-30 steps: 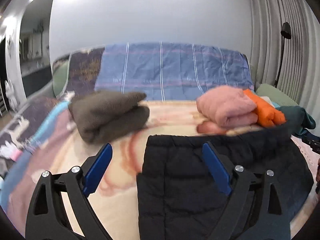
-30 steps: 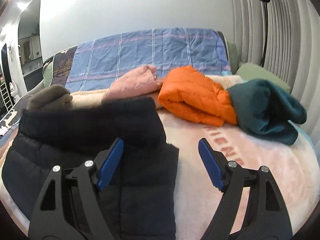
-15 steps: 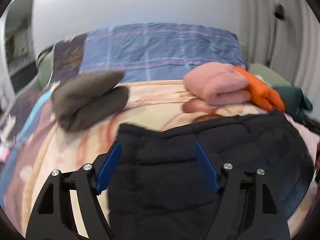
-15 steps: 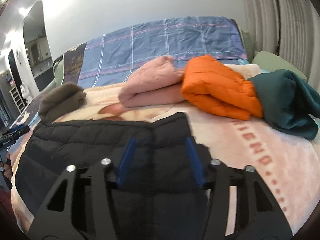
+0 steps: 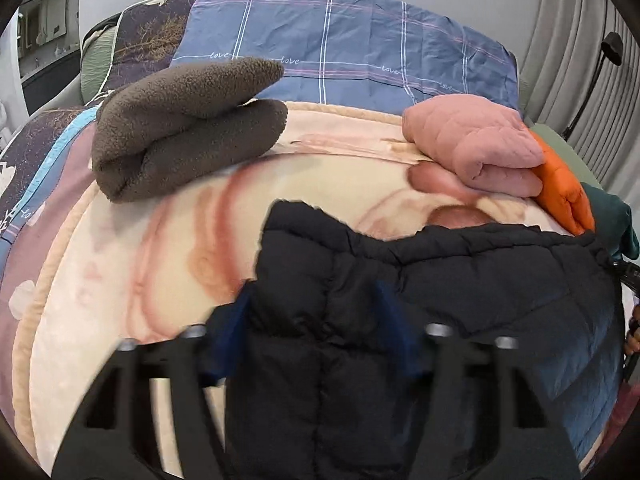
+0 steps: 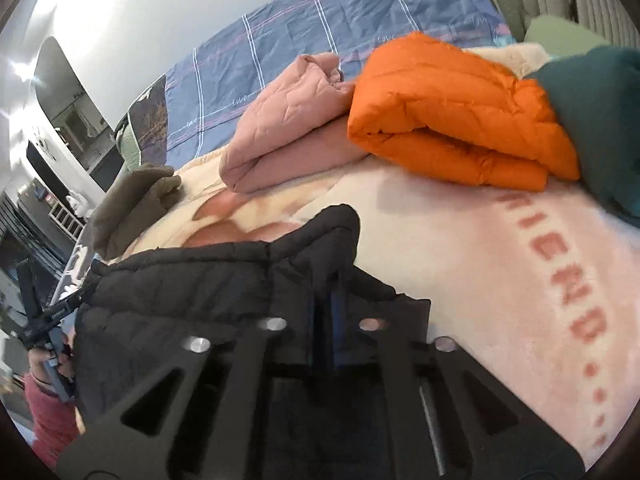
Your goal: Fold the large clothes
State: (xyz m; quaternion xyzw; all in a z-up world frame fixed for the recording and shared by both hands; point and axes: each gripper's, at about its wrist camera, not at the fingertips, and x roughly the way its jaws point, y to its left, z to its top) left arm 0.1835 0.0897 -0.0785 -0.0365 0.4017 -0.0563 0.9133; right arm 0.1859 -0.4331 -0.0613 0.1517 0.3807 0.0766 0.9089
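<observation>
One black puffy jacket (image 5: 420, 320) lay on the bed, at the near edge of a soft pink and cream blanket (image 5: 132, 264). It was thick and quilted, with stitched lines that made fat squares. Its top edge stuck up in a bumpy ridge.

There were two tongs, both black with blue pads. The left tongs (image 5: 316, 320) were half open and closing. The jacket's left part sat between the pads, but they were blurry, so it was hard to tell if they pressed on it. The right tongs (image 6: 326, 320) were squeezed tight on a fold at the jacket's right corner. That corner stood up in a little peak.

Four other folded clothes lay farther back on the blanket. One was a brown fleece (image 5: 180, 128), fuzzy and rolled into a fat bundle, off to the left. One was a pink quilted coat (image 6: 288, 128), soft and folded flat. Right beside it, touching, was an orange puffy coat (image 6: 460, 120), shiny and smooth. A dark green fuzzy one (image 6: 600, 120) leaned on the orange one at the right.

Behind them all was one blue sheet (image 5: 340, 44) with thin white and pink lines making big squares. It had small words on it. The blanket had big pink letters (image 6: 568, 292) on its right side.
</observation>
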